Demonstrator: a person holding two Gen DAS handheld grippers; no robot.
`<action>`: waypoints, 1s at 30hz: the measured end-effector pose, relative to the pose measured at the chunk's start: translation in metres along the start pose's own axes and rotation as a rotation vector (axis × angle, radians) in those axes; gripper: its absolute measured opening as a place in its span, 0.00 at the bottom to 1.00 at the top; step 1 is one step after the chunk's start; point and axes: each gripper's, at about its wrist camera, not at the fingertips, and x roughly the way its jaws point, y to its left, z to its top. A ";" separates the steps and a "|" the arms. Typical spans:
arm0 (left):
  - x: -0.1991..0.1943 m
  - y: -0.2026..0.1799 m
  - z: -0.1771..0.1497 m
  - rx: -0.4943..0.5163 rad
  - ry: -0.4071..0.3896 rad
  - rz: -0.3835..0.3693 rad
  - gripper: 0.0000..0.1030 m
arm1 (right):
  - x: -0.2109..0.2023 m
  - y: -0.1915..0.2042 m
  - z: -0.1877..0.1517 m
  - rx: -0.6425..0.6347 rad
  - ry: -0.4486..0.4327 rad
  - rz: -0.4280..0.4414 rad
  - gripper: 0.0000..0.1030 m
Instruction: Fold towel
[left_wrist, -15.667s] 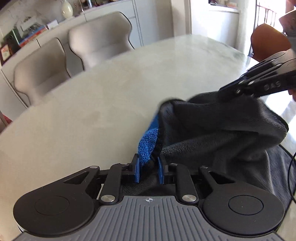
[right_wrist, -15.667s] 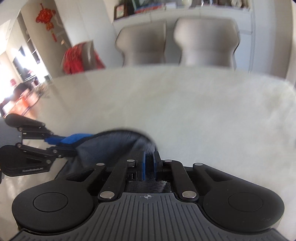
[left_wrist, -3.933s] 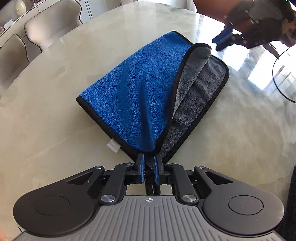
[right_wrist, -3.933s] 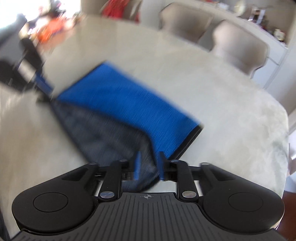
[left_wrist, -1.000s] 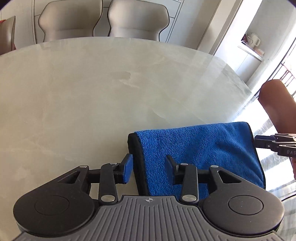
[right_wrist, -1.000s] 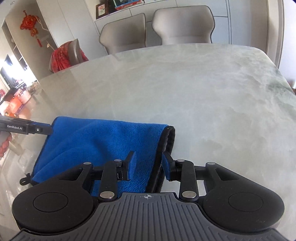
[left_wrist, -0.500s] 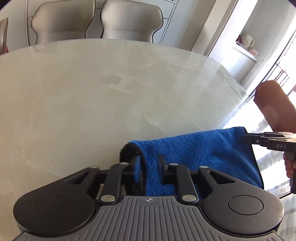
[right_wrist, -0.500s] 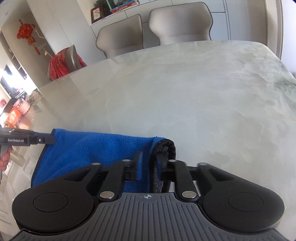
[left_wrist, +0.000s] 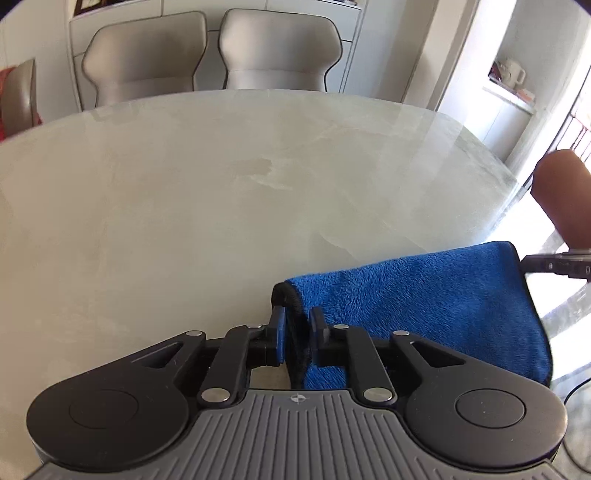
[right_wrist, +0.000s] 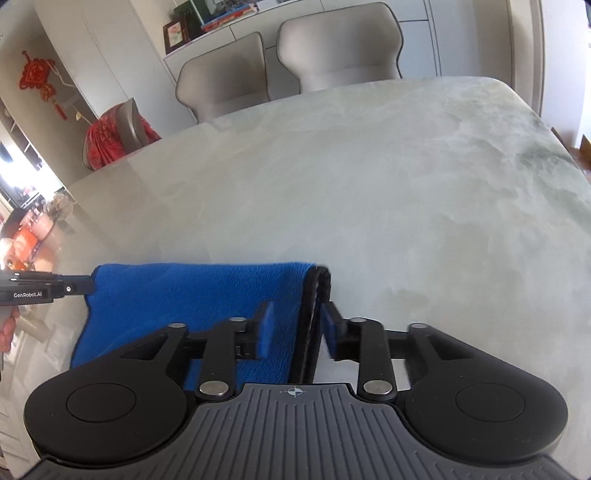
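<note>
The blue towel (left_wrist: 424, 295) with black trim lies folded on the pale marble table (left_wrist: 221, 184), blue side up. My left gripper (left_wrist: 297, 326) has its jaws slightly apart around the towel's left black-trimmed edge. In the right wrist view the towel (right_wrist: 184, 299) lies at lower left. My right gripper (right_wrist: 295, 326) is open, its jaws straddling the towel's right black edge without pinching it. Each gripper's tip shows in the other view at the towel's far corner, the right one (left_wrist: 554, 264) and the left one (right_wrist: 48, 290).
Two grey chairs (left_wrist: 207, 55) stand behind the far table edge. A chair with red cloth (right_wrist: 114, 136) stands at left. The person's forearm (left_wrist: 565, 195) is at the right. A black cable (left_wrist: 576, 391) lies at the lower right.
Both grippers closed on the towel's end edges half a second ago. Now both have opened again, the right one wider. The towel stays folded on the table.
</note>
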 end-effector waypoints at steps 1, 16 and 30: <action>-0.004 0.000 -0.006 -0.014 0.002 -0.012 0.36 | -0.003 0.003 -0.005 -0.001 0.014 0.012 0.33; -0.015 -0.019 -0.055 -0.039 0.084 -0.001 0.36 | -0.026 0.025 -0.057 -0.017 0.043 0.002 0.32; -0.019 -0.028 -0.062 -0.032 0.112 0.007 0.32 | -0.022 0.027 -0.063 -0.007 0.071 0.029 0.31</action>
